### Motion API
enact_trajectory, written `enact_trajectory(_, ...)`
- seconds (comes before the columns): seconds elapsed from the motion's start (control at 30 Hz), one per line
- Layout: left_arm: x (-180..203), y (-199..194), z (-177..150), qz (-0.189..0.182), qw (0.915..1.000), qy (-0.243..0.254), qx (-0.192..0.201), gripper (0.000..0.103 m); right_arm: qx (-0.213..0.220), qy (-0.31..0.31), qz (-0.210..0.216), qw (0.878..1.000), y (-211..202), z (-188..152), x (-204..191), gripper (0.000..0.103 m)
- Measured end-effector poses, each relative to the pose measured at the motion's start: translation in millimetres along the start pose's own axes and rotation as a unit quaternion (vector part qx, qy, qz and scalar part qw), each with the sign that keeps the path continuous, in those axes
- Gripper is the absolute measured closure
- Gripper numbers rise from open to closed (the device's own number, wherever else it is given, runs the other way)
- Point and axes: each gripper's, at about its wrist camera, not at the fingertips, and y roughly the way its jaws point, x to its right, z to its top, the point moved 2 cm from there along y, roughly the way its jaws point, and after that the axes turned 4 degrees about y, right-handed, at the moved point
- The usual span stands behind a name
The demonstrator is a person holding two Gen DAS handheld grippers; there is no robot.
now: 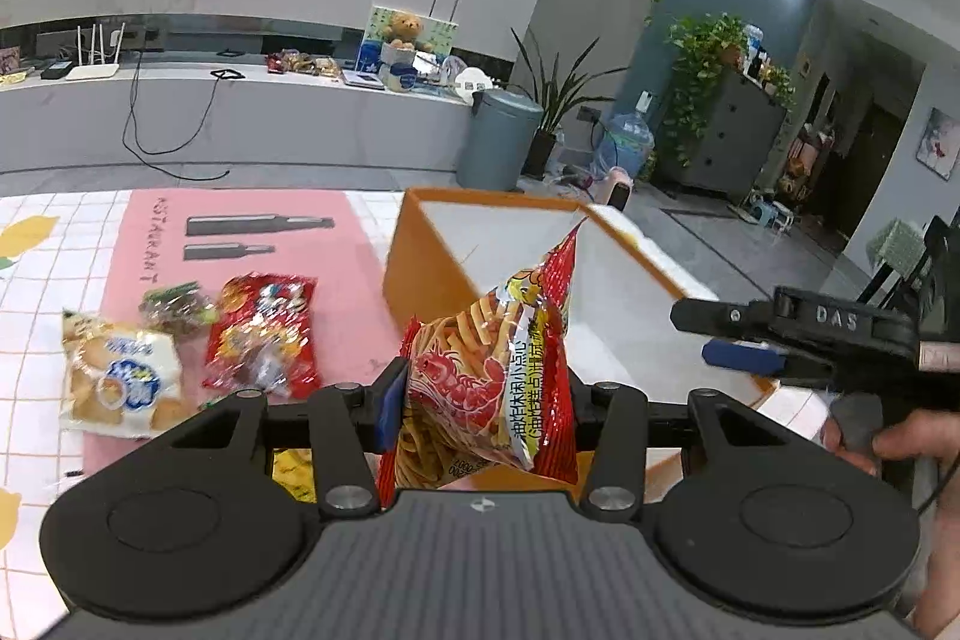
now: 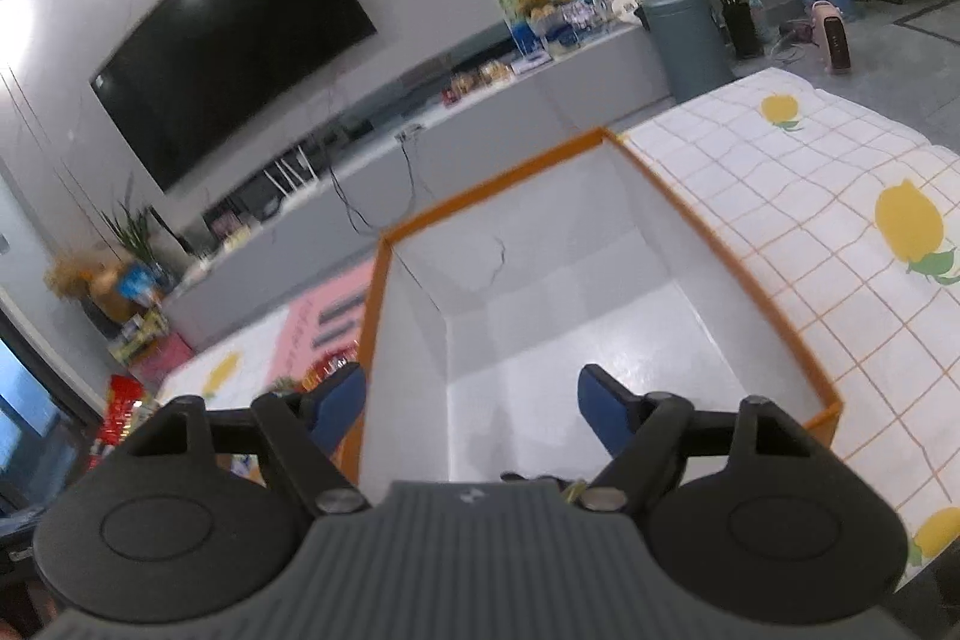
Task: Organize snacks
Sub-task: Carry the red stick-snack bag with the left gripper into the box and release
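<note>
My left gripper is shut on a red and yellow shrimp-stick snack bag and holds it upright at the near left edge of the orange box, which has a white inside. Three other snack packs lie on the pink mat to the left: a red pack, a small green pack and a white biscuit pack. My right gripper is open and empty, hovering over the orange box; its left finger is outside the box's left wall. It also shows in the left wrist view.
The table has a white checked cloth with lemons and a pink mat. Beyond it are a grey TV bench, a grey bin, plants and a water jug.
</note>
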Motion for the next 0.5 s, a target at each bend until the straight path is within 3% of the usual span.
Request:
enact_trajectory(0.27,65.4,25.6,36.6,-0.019,0.9991,0.039,0.000,0.050,0.058,0.043,0.013,0.997,-28.0,20.6,21.9,0.027)
enact_trajectory(0.4,93.7,63.3,41.0,-0.030,0.9977,0.052,-0.030,0.049,0.091,0.086,0.021,0.992,-47.7,24.6,41.8,0.026)
enact_trajectory(0.5,107.6,97.6,39.4,-0.018,0.9960,0.066,-0.057,0.049,0.102,0.134,0.028,0.985,-53.7,27.5,56.5,0.026)
